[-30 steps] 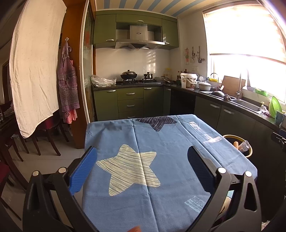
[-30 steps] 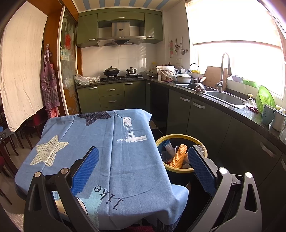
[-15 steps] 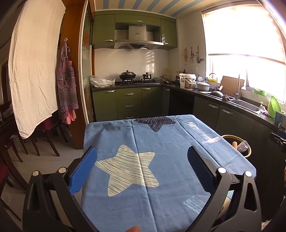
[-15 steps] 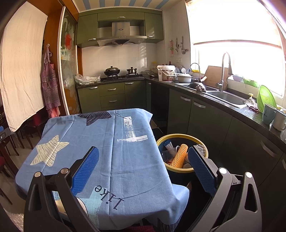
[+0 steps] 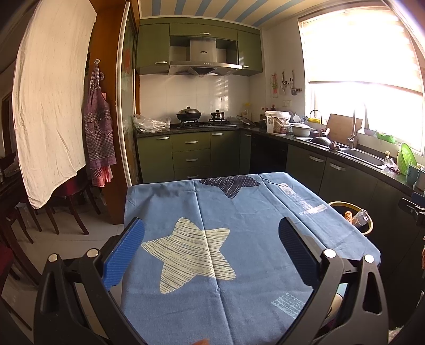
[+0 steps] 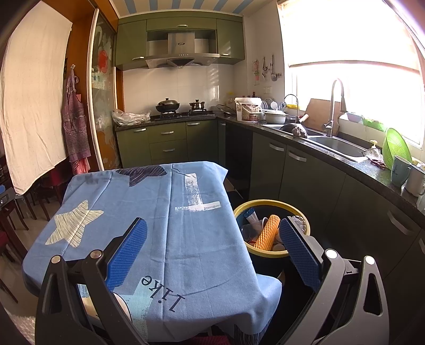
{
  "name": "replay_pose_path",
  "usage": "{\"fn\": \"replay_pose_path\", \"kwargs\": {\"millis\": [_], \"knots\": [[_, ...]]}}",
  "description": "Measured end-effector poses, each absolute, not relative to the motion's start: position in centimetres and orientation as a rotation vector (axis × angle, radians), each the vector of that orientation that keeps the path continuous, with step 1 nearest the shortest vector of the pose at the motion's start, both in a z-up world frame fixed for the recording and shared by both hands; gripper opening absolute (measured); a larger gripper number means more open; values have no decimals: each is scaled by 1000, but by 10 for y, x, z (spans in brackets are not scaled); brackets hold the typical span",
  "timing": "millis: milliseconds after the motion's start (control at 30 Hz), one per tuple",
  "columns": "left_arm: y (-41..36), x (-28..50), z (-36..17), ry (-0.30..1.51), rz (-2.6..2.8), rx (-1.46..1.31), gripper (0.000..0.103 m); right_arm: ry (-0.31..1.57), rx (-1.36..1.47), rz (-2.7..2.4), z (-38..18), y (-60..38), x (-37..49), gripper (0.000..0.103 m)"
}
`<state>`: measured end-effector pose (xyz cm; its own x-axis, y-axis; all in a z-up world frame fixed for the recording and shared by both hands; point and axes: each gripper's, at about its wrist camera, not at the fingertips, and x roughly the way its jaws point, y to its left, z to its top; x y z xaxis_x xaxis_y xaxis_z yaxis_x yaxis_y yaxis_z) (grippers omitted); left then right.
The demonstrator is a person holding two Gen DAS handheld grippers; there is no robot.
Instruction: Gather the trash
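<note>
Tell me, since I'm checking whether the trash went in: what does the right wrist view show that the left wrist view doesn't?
Only the right view looks into the yellow-rimmed bin, showing an orange ridged roll and the cloth's "Like" print. Only the left view shows a clear bottle in the bin. Both share the blue tablecloth and open, empty grippers: left, right.

blue star-print tablecloth (image 5: 239, 212) | apron (image 5: 99, 127) on wall | wok (image 6: 167, 104) on stove | green colander (image 6: 394, 148)

Green cabinets (image 5: 191, 154) line a kitchen with white tiled walls (image 5: 186, 95) and a striped ceiling (image 5: 212, 10). Sunlight floods through the window (image 6: 358, 53) above the sink (image 6: 342, 147). A blue tablecloth (image 5: 239, 225) covers the table.
</note>
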<state>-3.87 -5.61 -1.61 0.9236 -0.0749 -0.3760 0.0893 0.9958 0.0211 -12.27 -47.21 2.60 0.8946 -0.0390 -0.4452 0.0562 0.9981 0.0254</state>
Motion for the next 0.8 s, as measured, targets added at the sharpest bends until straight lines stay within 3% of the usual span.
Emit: {"fn": "replay_pose_path", "kwargs": {"millis": [800], "knots": [[-57, -30, -24, 404, -128, 45, 96, 466, 36, -46, 22, -475, -120, 98]]}}
